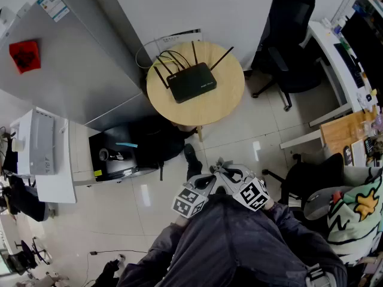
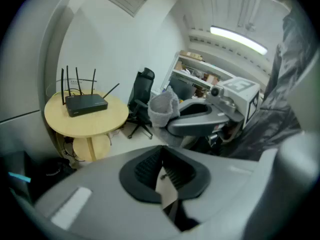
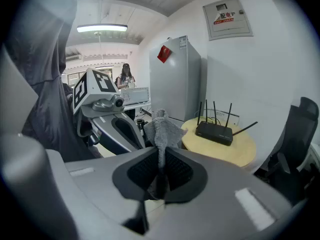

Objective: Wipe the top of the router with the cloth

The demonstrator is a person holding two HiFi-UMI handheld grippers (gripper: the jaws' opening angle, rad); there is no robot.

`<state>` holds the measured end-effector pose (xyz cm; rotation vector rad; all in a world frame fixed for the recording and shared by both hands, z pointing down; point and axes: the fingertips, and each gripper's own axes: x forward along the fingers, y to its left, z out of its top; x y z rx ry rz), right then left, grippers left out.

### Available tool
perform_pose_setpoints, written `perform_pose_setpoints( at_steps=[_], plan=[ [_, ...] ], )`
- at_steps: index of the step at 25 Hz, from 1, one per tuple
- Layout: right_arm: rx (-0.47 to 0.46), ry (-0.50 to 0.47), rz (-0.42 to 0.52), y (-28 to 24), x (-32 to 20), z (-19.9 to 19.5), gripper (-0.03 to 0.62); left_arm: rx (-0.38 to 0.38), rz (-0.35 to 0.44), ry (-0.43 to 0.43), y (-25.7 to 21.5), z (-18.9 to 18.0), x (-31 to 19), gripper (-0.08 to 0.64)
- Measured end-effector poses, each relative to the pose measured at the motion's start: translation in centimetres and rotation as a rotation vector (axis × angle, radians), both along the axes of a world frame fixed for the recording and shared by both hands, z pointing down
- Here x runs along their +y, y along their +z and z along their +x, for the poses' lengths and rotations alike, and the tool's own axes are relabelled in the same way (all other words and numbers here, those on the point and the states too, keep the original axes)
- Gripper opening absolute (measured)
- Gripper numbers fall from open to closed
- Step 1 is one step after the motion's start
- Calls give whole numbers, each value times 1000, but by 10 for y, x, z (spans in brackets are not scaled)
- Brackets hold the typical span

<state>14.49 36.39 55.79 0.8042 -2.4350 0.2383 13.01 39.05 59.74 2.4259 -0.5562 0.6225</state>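
A black router point(image 1: 191, 82) with several antennas lies on the round wooden table point(image 1: 224, 100), far ahead of both grippers. It also shows in the left gripper view as the router point(image 2: 86, 104) and in the right gripper view as the router point(image 3: 214, 132). My right gripper point(image 3: 161, 156) is shut on a grey cloth point(image 3: 162, 129), which sticks up above its jaws. My left gripper point(image 2: 161, 155) is shut with nothing in it. Both the left gripper point(image 1: 206, 181) and the right gripper point(image 1: 230, 173) are held close to my body, side by side. From the left gripper, the cloth point(image 2: 162, 109) hangs on the right gripper's tip.
A black office chair point(image 1: 287, 46) stands right of the table. A tall grey cabinet point(image 1: 60, 52) is at its left, with a black box point(image 1: 119, 154) on the floor below it. A white desk point(image 1: 335, 58) runs along the right. Cables point(image 1: 149, 55) hang behind the table.
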Motion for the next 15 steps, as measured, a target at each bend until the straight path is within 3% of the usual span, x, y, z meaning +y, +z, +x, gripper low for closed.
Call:
perform_pose_setpoints(
  at_steps=[15],
  plan=[
    [32,-15,-62,2,-240,-75,26,4,-3,-45,-12,-93,-261,0]
  ],
)
